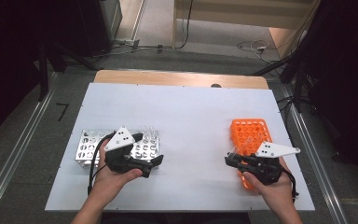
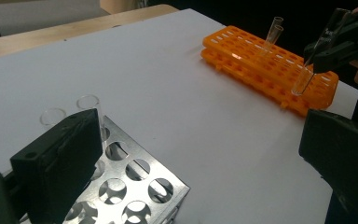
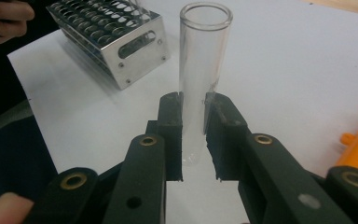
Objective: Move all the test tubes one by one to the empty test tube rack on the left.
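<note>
My right gripper [image 3: 194, 126] is shut on a clear glass test tube [image 3: 203, 70], which stands upright between the jaws. In the left gripper view that tube [image 2: 307, 70] hangs with its lower end at the near end of the orange rack [image 2: 261, 65]; whether it sits in a hole I cannot tell. Two more tubes [image 2: 272, 30] stand in the orange rack. My left gripper [image 2: 200, 158] is open and holds nothing, beside the right end of the metal rack [image 2: 135, 186]. Clear tubes [image 2: 88, 102] stand in that rack. From above, the left gripper [image 1: 158, 161] and right gripper [image 1: 228, 158] face each other.
A white board [image 1: 186, 116] covers the wooden table and carries the metal rack [image 1: 88, 144] at the left and the orange rack [image 1: 249, 133] at the right. Bare white surface lies between them. Cables [image 1: 251, 45] lie on the floor beyond the table.
</note>
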`<state>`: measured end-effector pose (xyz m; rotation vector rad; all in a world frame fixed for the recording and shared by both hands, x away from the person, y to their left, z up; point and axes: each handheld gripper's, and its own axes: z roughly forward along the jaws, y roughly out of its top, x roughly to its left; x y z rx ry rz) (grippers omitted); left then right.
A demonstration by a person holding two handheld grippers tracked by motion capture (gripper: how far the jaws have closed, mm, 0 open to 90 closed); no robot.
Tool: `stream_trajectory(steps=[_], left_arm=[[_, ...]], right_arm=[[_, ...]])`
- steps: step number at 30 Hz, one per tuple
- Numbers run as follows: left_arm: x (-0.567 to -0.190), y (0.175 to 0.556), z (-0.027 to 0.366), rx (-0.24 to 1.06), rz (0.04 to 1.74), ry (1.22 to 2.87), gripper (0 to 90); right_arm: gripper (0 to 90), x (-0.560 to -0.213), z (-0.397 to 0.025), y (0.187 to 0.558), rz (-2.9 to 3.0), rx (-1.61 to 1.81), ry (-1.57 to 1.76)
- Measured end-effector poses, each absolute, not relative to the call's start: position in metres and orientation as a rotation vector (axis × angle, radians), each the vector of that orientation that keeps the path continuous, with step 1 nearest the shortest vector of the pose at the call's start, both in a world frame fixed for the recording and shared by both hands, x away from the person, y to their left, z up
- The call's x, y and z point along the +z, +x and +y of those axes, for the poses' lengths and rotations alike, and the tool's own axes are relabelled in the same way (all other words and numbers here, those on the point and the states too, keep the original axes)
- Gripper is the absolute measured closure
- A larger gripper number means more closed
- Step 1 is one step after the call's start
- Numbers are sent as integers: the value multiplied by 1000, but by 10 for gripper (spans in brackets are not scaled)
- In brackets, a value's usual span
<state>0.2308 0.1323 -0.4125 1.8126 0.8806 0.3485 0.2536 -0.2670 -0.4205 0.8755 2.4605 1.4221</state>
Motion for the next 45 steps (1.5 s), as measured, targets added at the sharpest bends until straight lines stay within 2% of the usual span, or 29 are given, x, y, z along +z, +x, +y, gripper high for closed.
stream_trajectory(steps=[32,40,45], left_arm=[[-413,222,93,222,759,1837,16],[-414,218,81,178,715,1852,65],[-413,215,72,174,699,1859,150]], right_arm=[[740,-427,-195,241,2592,1445,695],[740,-431,-182,238,2625,1431,653],[739,-433,-175,236,2642,1428,630]])
